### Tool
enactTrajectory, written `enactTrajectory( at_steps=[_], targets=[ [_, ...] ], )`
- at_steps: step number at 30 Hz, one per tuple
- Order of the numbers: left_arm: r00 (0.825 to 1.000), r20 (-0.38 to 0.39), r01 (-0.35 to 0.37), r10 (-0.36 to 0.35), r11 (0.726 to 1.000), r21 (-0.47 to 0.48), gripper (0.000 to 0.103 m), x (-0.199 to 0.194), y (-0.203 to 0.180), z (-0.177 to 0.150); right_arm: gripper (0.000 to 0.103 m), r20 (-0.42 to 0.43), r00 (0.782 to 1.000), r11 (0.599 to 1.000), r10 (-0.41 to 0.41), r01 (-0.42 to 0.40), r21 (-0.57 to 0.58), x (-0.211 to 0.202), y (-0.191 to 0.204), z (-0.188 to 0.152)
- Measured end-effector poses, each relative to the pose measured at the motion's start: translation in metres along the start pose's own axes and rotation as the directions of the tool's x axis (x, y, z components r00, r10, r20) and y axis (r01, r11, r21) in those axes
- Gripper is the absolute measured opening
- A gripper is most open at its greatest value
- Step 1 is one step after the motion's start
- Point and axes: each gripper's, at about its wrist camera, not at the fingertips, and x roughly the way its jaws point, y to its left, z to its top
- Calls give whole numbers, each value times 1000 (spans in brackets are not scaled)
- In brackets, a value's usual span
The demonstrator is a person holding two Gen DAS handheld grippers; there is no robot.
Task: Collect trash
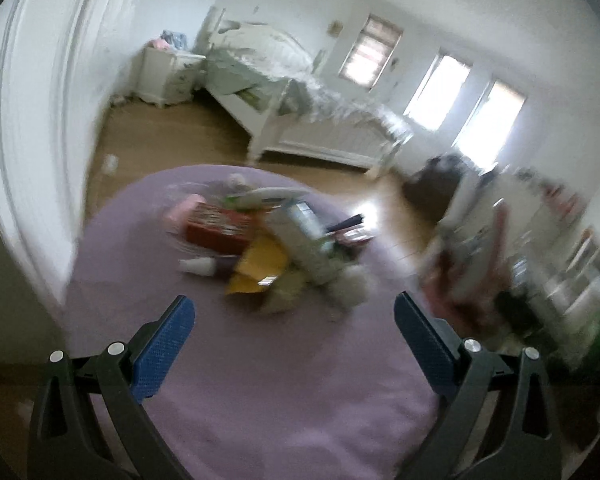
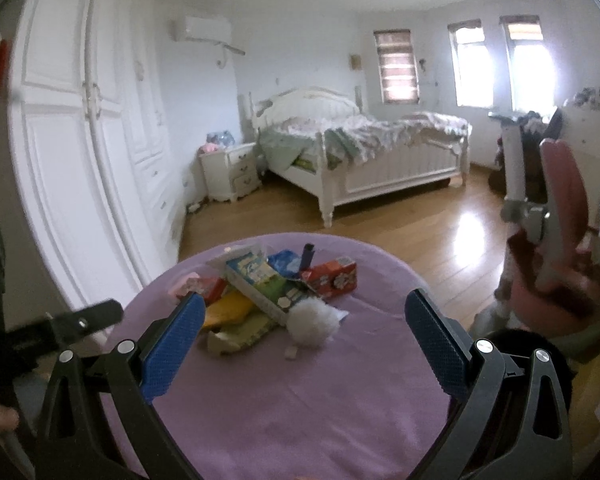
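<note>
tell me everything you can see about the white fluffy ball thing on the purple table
The white fluffy ball is a round, soft-looking puff, like fur or cotton, sitting on the purple tablecloth at the near edge of the trash pile. Its far side rests against the long white and green carton, and a scrap of clear wrapper pokes out at its right. Neither gripper touches it; it lies ahead of the open right gripper. In the left wrist view it is only a blur.

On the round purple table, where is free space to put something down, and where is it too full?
The purple table is bare on its near half, between the trash pile and both open grippers: the right gripper and the left gripper. A narrower bare strip lies right of the red carton. The middle and far part is crowded with cartons, wrappers and a white fluffy ball.
</note>
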Motion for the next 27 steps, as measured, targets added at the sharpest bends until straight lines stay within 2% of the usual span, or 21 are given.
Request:
enactTrajectory(
  at_steps=[2,6,9,12,14,16,19,22,27],
  targets=[
    [1000,27,6,-5,1000,-26,99,-10,-4,-4,99,16,1000,1000,-1,1,-4,-10,2,0],
    [999,20,-39,37,994,101,99,-21,-26,-14,99,37,999,1000,1,-1,-11,-28,7,-1],
    [999,-33,6,-2,991,133,99,-23,-29,-15,99,27,1000,1000,14,-14,-4,-33,11,-2],
    [997,-68,-24,38,980,199,99,-18,-31,-15,99,14,999,1000,30,-30,-4,-35,17,-3],
    [997,-59,-31,47,968,248,99,-19,-33,-15,99,9,1000,1000,26,-26,-18,-35,21,-3],
    [996,-22,-77,87,957,281,99,-19,-35,-14,99,-3,1000,999,26,-27,-22,-31,23,-3],
    [995,5,-98,101,949,300,99,-15,-34,-10,99,-28,999,999,35,-36,-15,-17,21,-4],
    [994,5,-104,107,949,298,99,-6,-29,-4,99,-59,997,999,40,-40,-10,1,19,-3],
    [992,-2,-117,123,952,284,99,15,-19,11,99,-81,992,995,95,-91,44,34,11,4]
  ],
)
